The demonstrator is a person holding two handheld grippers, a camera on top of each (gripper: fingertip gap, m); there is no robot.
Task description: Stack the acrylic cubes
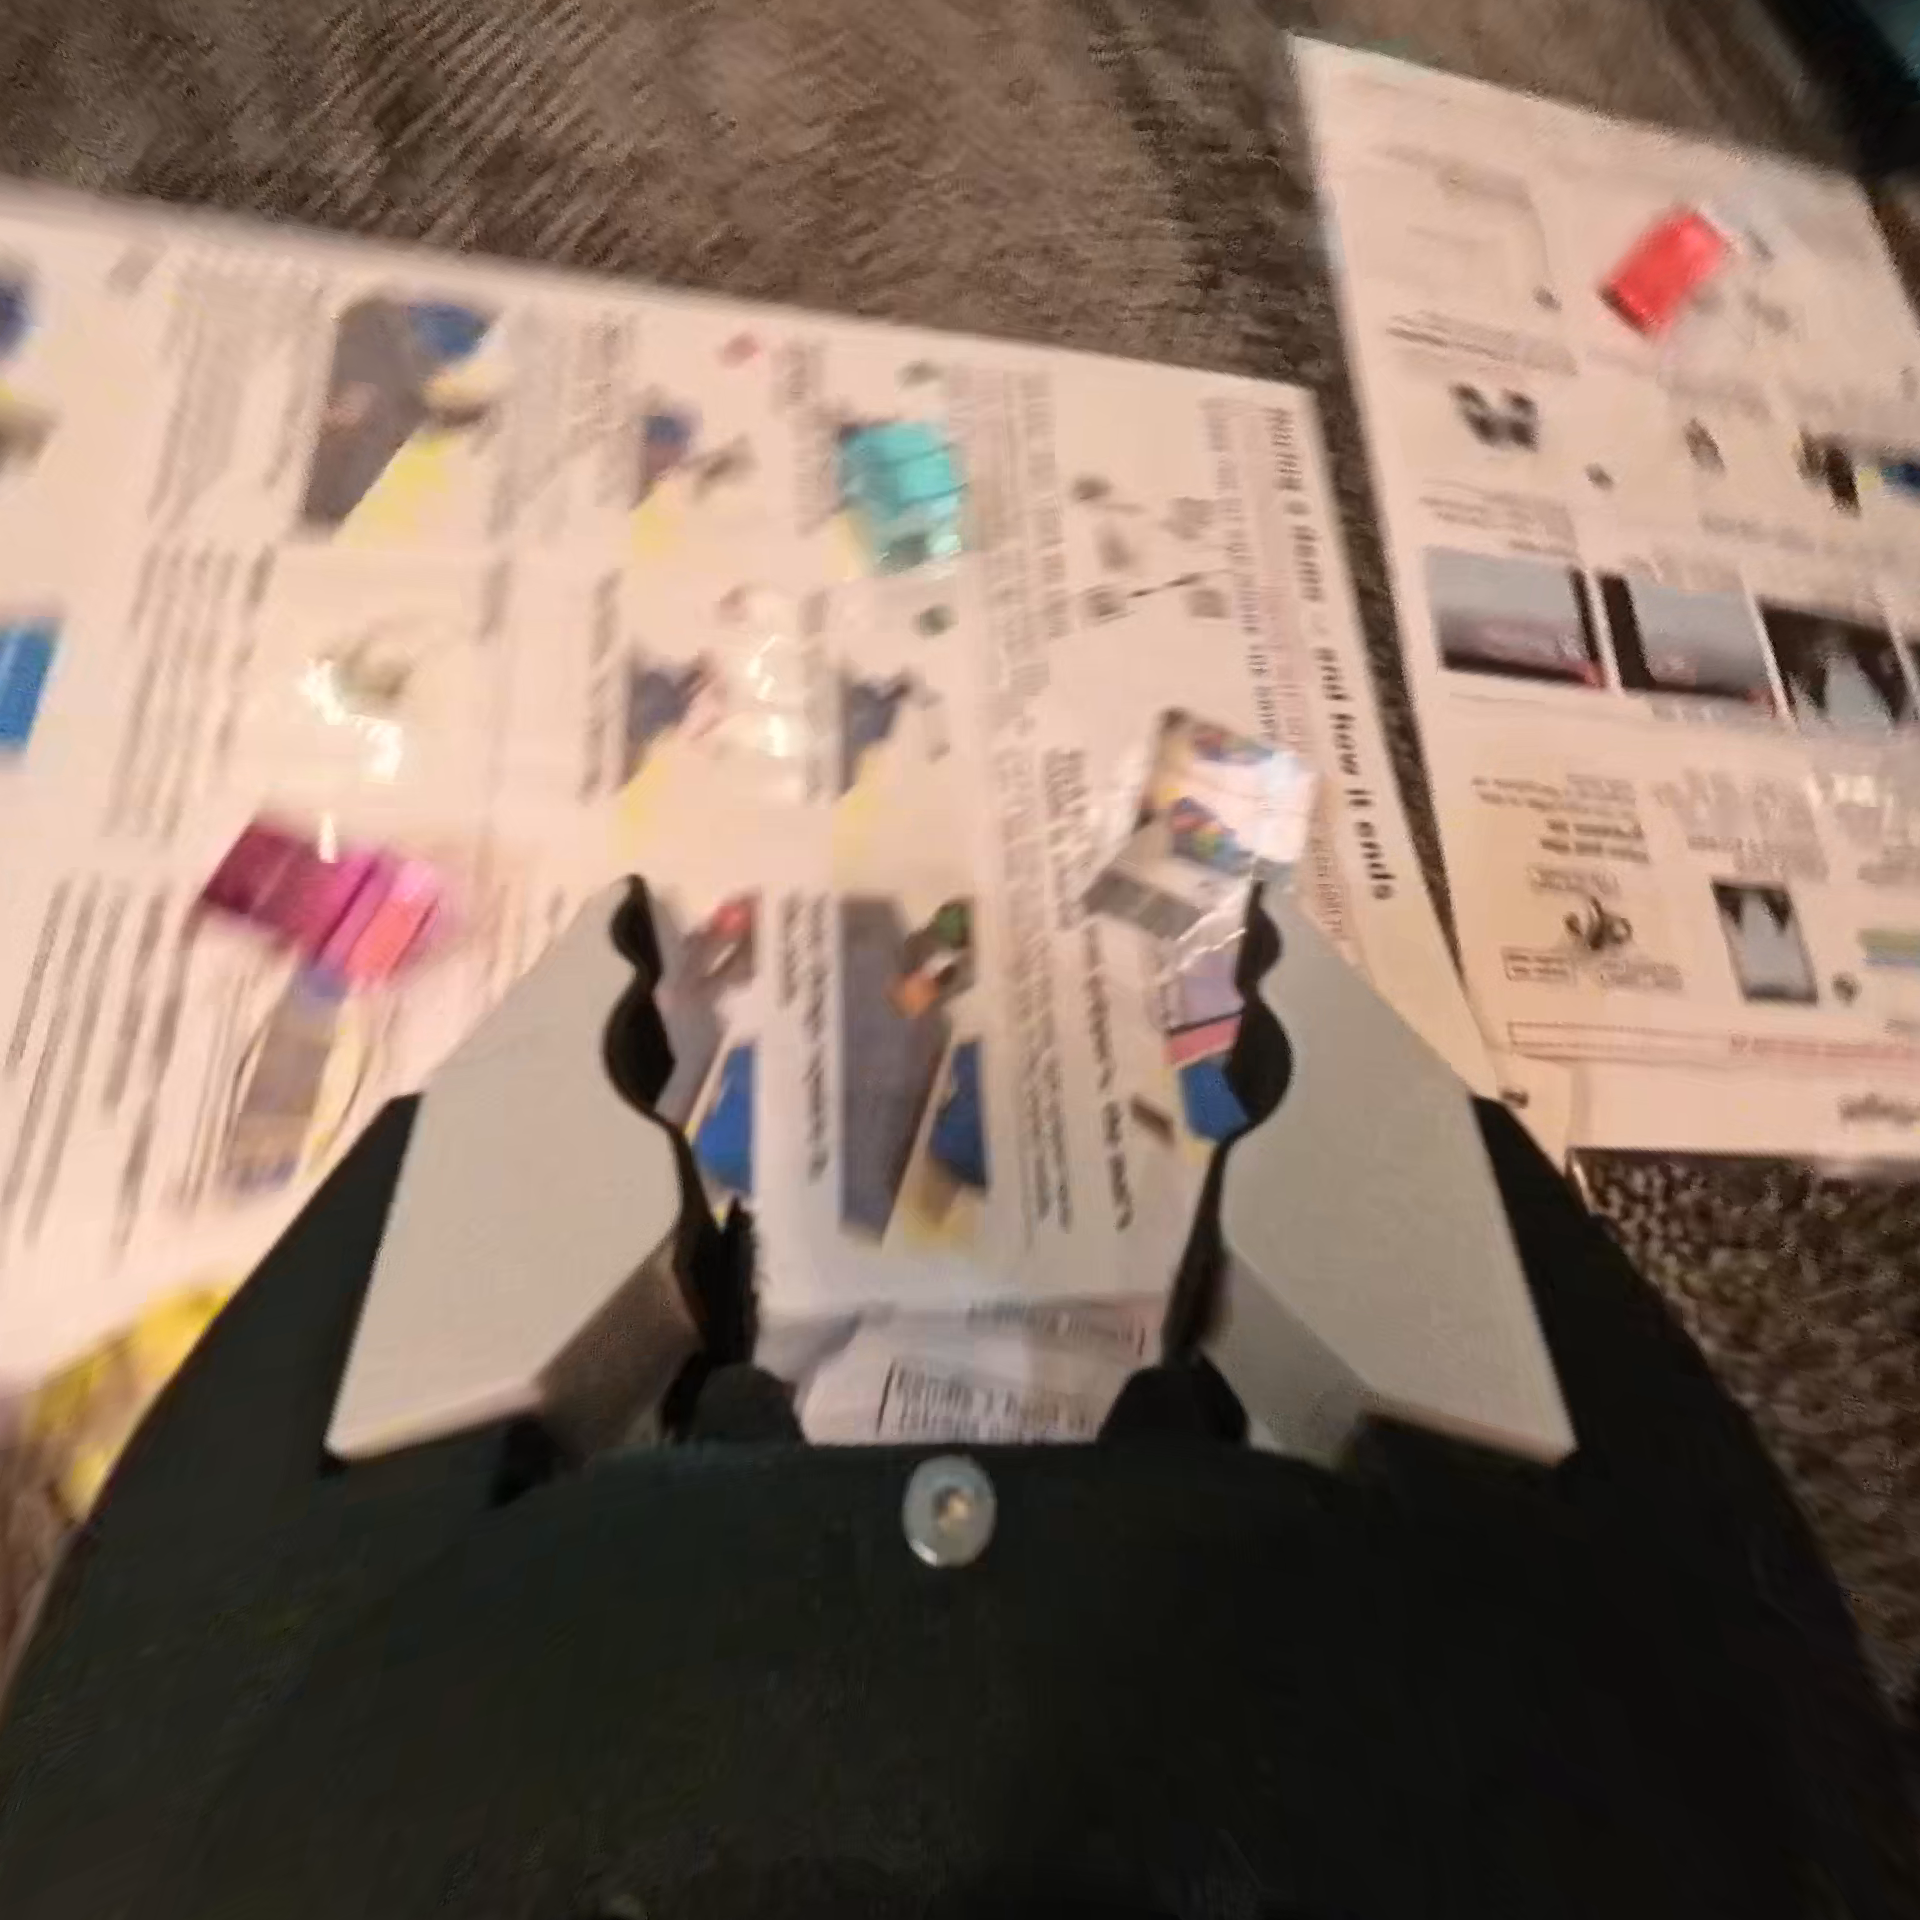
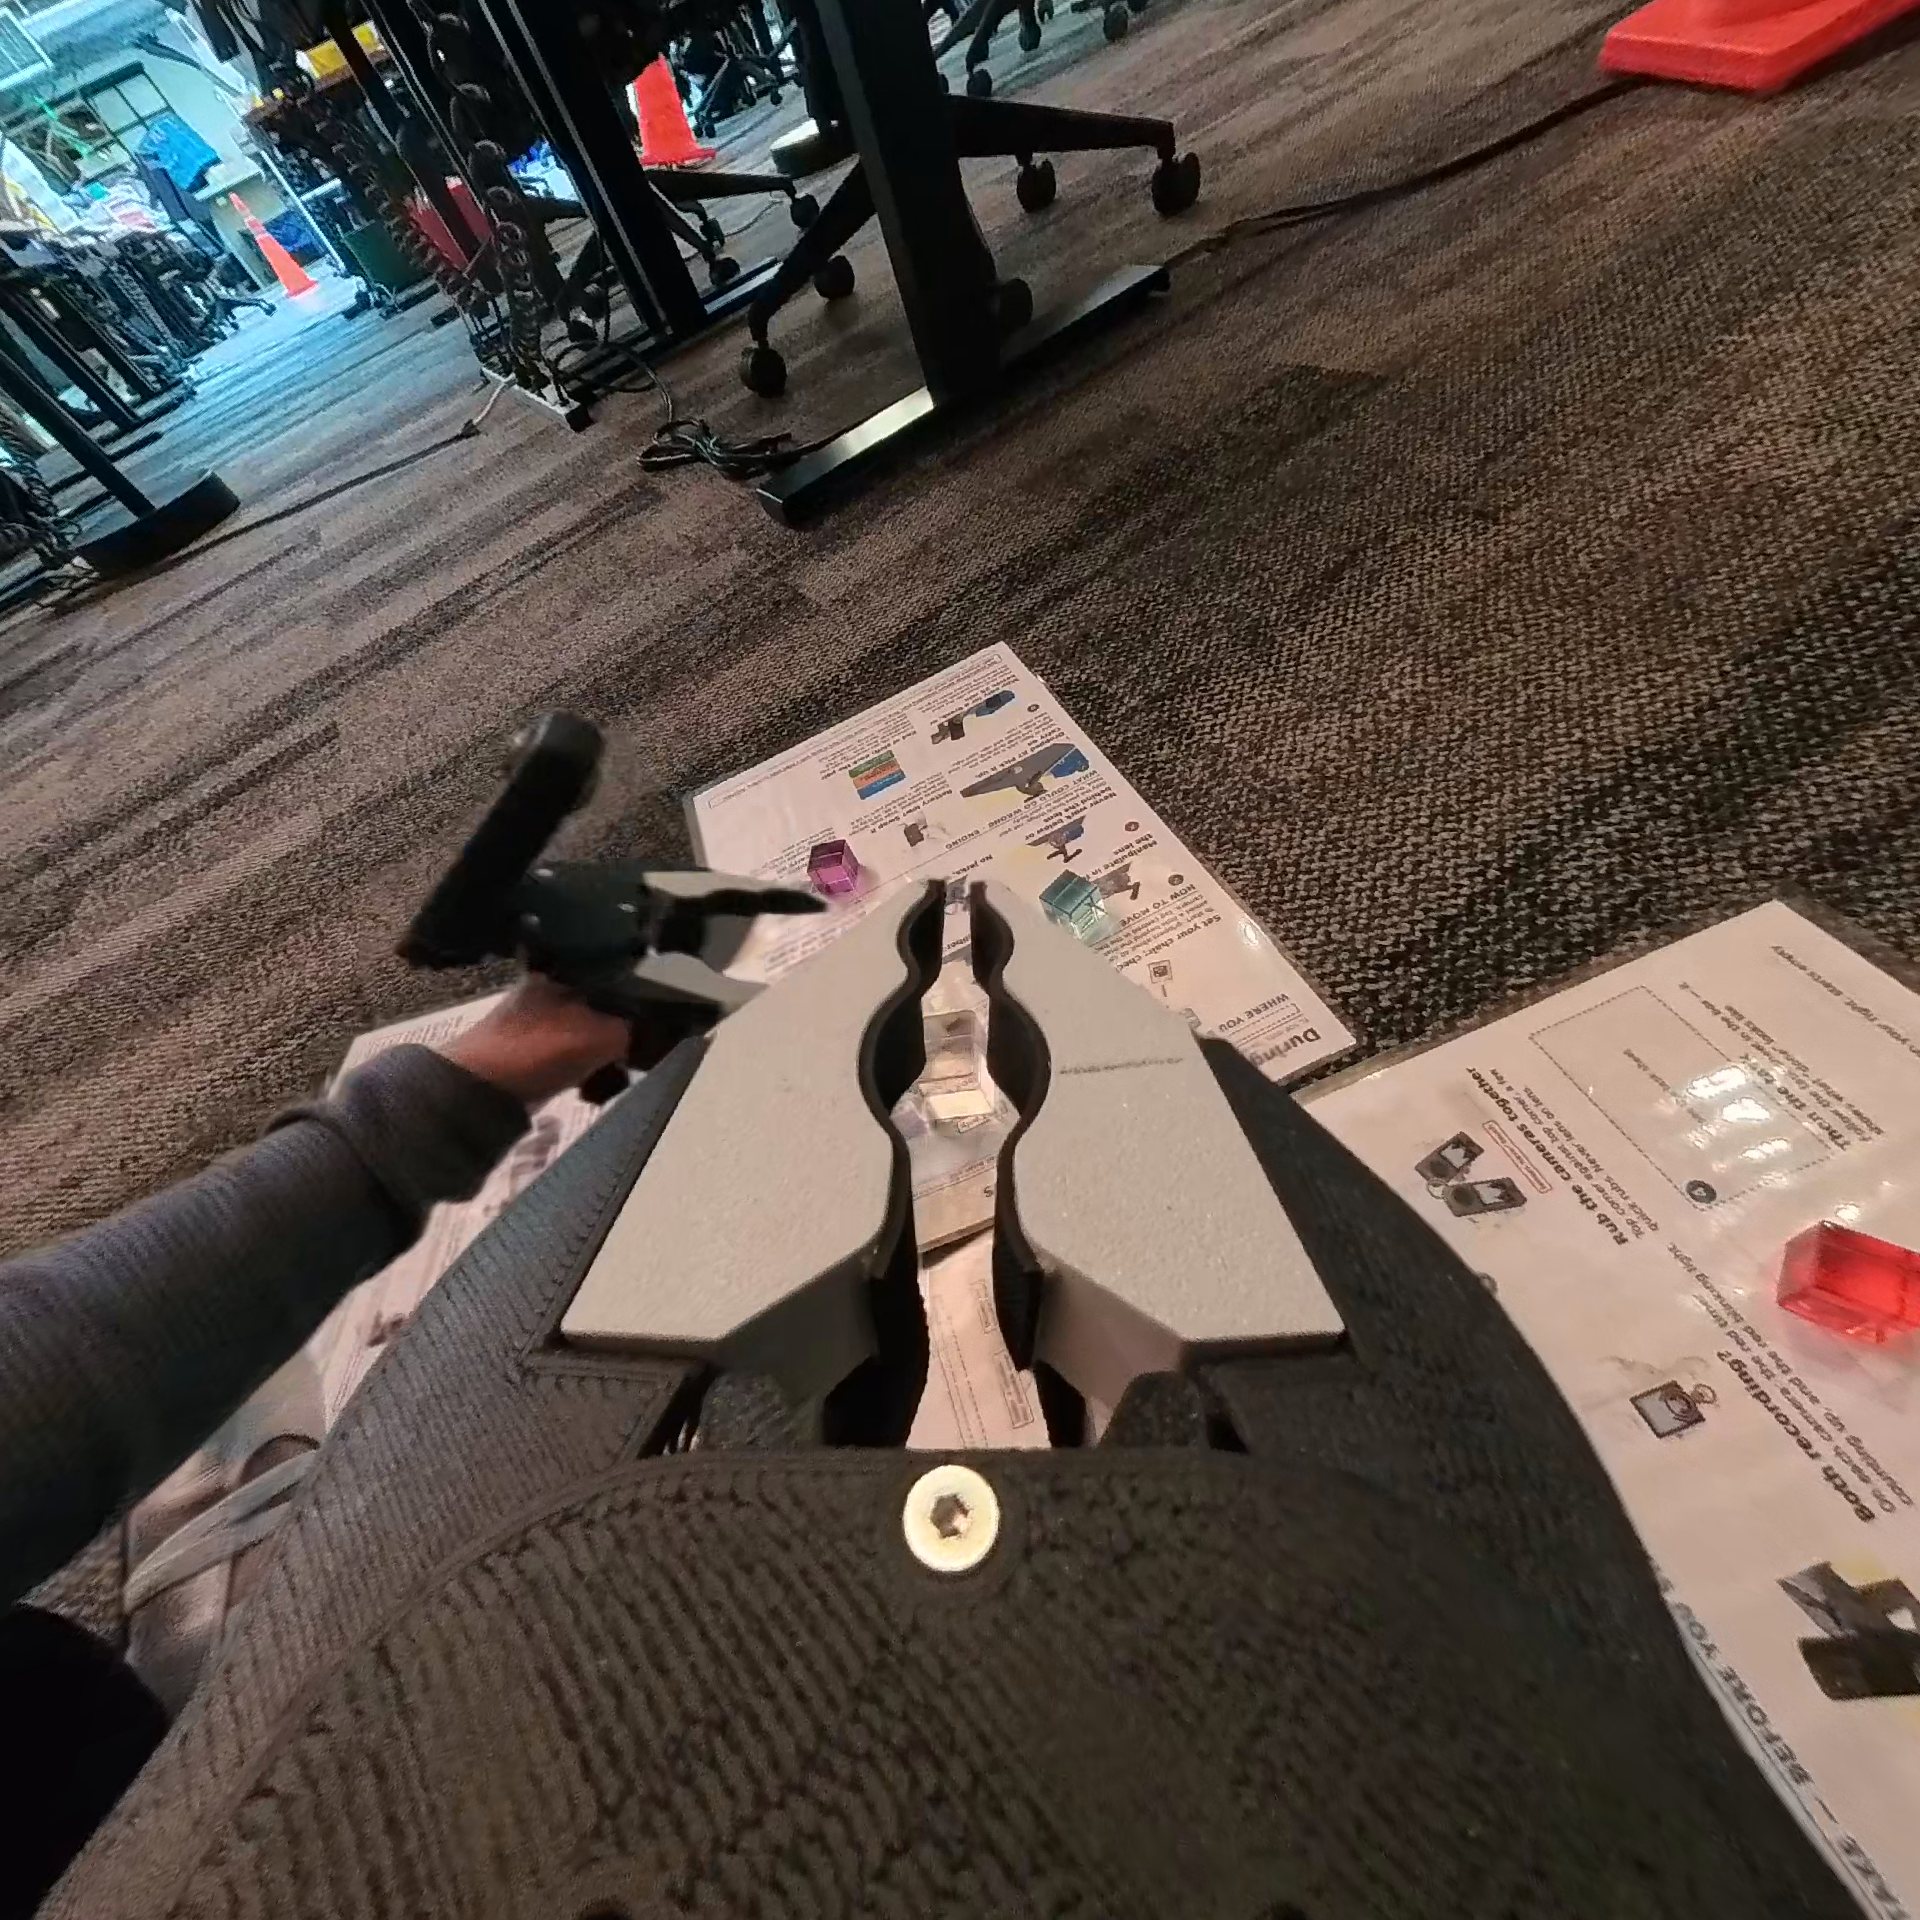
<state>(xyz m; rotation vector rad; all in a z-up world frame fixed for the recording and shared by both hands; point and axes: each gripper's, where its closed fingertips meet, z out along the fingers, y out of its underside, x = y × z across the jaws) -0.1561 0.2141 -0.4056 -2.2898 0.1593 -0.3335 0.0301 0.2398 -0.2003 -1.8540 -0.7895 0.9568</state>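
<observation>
The left gripper (image 1: 945, 904) hovers with its fingers spread wide and nothing between them, over a printed sheet (image 1: 582, 582) on the carpet (image 1: 727, 135). A clear cube (image 1: 1205, 831) lies at one o'clock, just beside its right fingertip, a pink cube (image 1: 322, 894) at nine o'clock, a teal cube (image 1: 899, 488) at twelve. The right gripper (image 2: 956, 891) has its fingers nearly closed on nothing. A red cube (image 2: 1849, 1288) sits at three o'clock on another sheet (image 2: 1558, 1195).
</observation>
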